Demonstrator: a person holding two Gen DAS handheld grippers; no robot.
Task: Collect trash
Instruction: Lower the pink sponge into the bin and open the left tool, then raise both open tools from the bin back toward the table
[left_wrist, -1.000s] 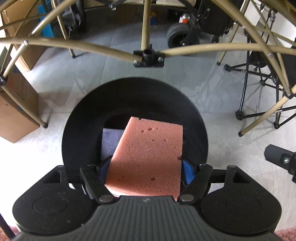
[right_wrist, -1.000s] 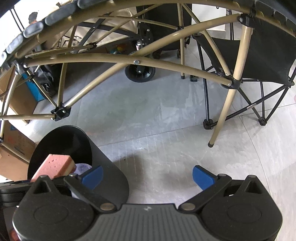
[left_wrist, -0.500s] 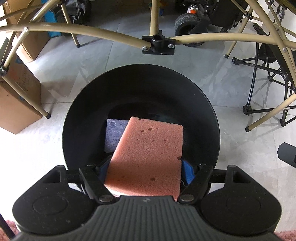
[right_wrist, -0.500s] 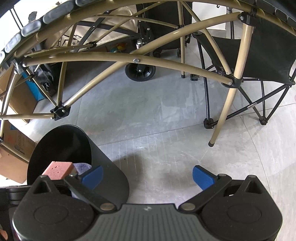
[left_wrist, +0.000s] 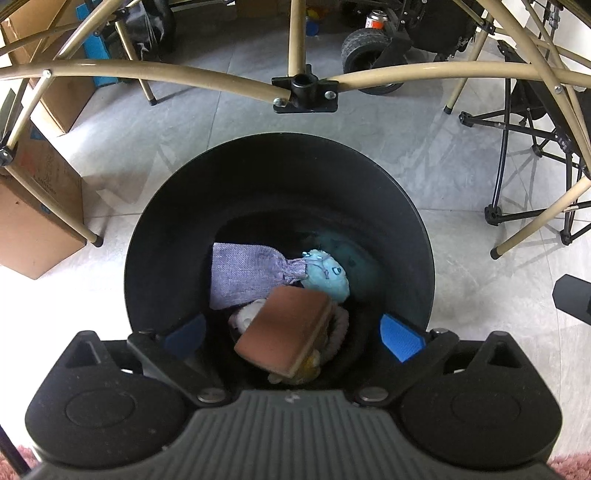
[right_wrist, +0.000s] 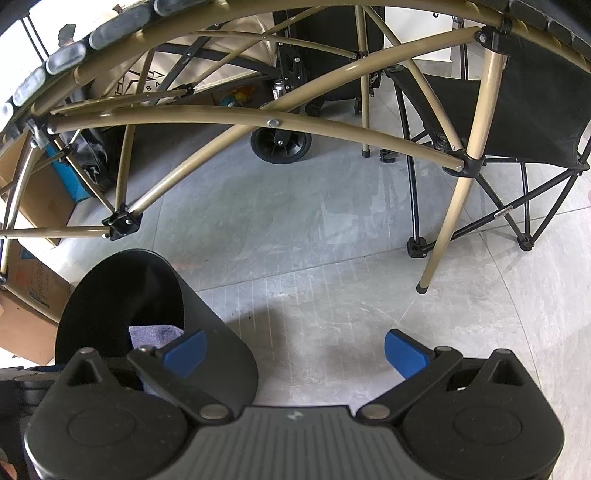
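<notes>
Left gripper fingers just sprang wide, nothing between them, sponge tilted inside bin lower centre atop other trash; right gripper wide open, empty, over floor right of bin.

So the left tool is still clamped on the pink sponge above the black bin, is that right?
Not quite. The left wrist view shows the left tool open, its jaws having just opened, and the pink sponge free of the pads, dropping into the black bin.
</notes>
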